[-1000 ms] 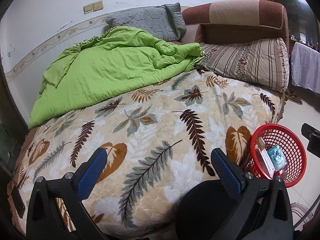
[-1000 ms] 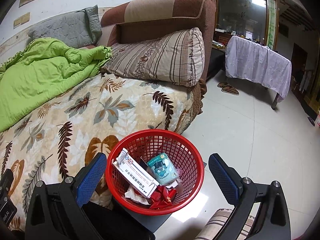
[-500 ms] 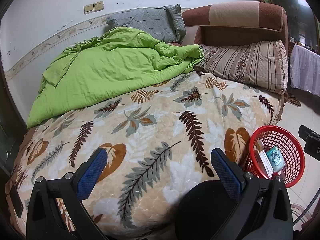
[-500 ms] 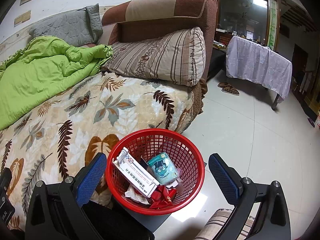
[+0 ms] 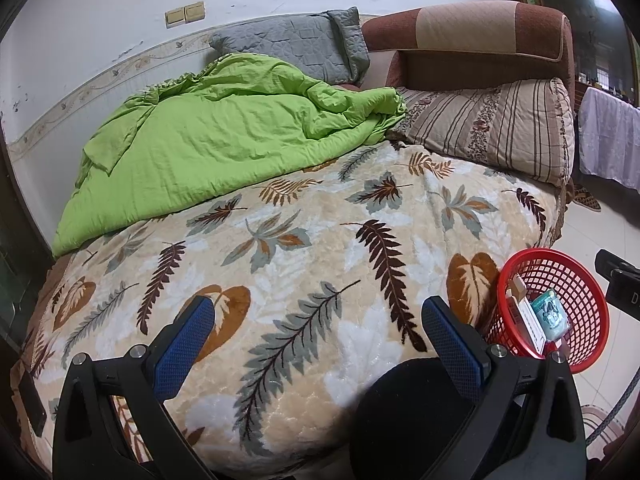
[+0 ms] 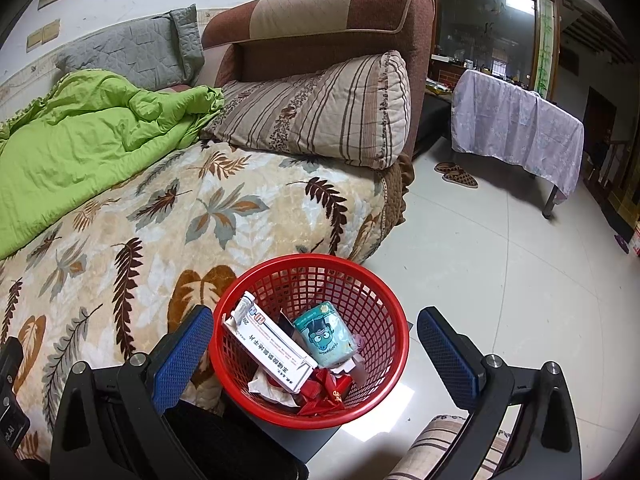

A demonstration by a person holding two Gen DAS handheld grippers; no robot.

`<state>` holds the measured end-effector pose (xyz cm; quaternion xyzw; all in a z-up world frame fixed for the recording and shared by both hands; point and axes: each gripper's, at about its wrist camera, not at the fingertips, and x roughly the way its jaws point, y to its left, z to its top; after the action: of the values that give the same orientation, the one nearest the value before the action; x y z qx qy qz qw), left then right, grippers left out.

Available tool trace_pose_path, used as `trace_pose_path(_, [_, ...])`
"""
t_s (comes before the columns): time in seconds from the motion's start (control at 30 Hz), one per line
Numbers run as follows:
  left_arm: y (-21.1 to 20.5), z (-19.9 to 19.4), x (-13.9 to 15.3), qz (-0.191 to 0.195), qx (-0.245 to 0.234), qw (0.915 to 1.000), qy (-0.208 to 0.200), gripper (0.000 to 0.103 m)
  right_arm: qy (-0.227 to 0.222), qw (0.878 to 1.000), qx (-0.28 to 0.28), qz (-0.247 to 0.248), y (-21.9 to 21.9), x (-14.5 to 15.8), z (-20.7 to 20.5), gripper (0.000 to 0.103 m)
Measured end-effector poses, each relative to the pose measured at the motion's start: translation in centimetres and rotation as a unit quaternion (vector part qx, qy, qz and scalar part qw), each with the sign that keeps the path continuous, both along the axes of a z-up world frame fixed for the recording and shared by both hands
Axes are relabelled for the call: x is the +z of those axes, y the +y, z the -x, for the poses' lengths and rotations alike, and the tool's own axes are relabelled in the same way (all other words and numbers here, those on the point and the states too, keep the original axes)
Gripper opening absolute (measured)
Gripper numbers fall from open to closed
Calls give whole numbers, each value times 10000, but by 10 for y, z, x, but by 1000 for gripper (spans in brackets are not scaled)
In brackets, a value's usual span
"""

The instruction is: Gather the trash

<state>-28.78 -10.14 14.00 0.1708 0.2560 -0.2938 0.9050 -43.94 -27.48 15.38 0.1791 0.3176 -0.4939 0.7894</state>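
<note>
My right claw (image 6: 314, 342) hangs wide, empty, over the red basket (image 6: 372, 280) holding trash; my left claw (image 5: 318, 334), equally wide, faces the bed (image 5: 320, 248).

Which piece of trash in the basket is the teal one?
The small teal packet with a cartoon face, leaning beside the long white box; the wrappers beneath are red.

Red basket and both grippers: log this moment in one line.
red basket: beside bed, holds white box, teal packet | left gripper: open, empty | right gripper: open, empty
</note>
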Motion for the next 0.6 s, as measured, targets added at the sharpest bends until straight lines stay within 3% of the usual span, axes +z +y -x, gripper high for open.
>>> trace_pose_path(0.6, [-1,2,0,6,-6,10000,-8,103,13,10000,2,-15,-2,-1,1,103])
